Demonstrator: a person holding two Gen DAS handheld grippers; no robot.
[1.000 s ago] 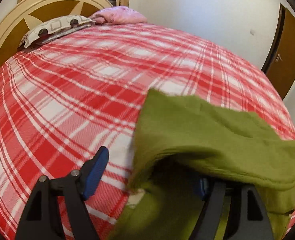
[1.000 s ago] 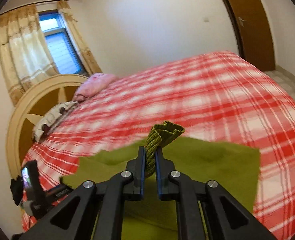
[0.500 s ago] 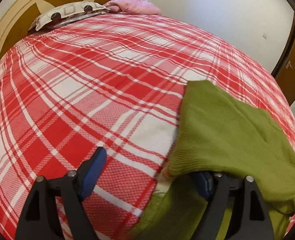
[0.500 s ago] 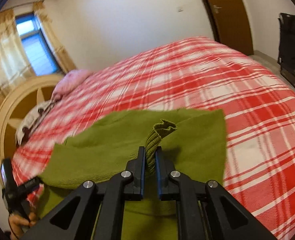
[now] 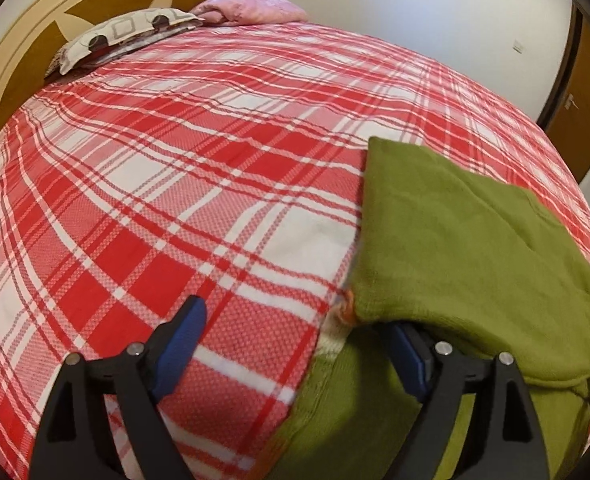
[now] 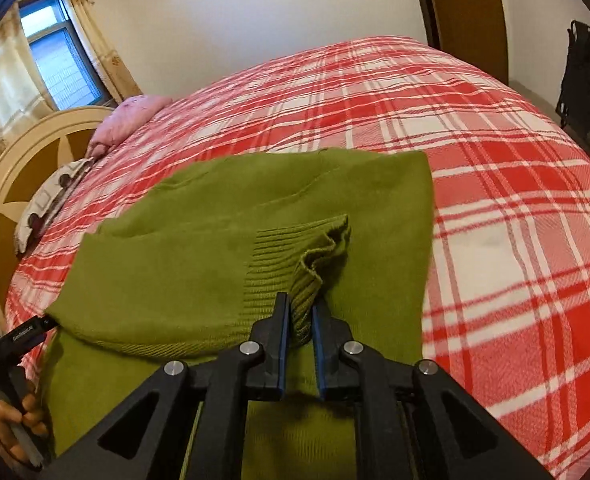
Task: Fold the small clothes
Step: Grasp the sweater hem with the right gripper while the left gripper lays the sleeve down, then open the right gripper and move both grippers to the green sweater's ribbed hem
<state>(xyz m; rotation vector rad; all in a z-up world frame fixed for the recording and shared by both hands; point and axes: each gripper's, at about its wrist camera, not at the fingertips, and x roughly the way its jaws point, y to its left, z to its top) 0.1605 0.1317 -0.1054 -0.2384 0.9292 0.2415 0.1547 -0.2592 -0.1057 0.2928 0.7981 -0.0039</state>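
a home bedroom: plaid-covered bed, headboard, pillows, curtained window.

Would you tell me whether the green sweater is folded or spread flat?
Folded: the green sweater has its upper half doubled over the lower layer, hem edge lying across it.

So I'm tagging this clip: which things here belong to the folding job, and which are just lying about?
Part of the job:
green sweater
its ribbed cuff
right gripper
left gripper

Just lying about:
plaid bedspread
patterned pillow
pink pillow
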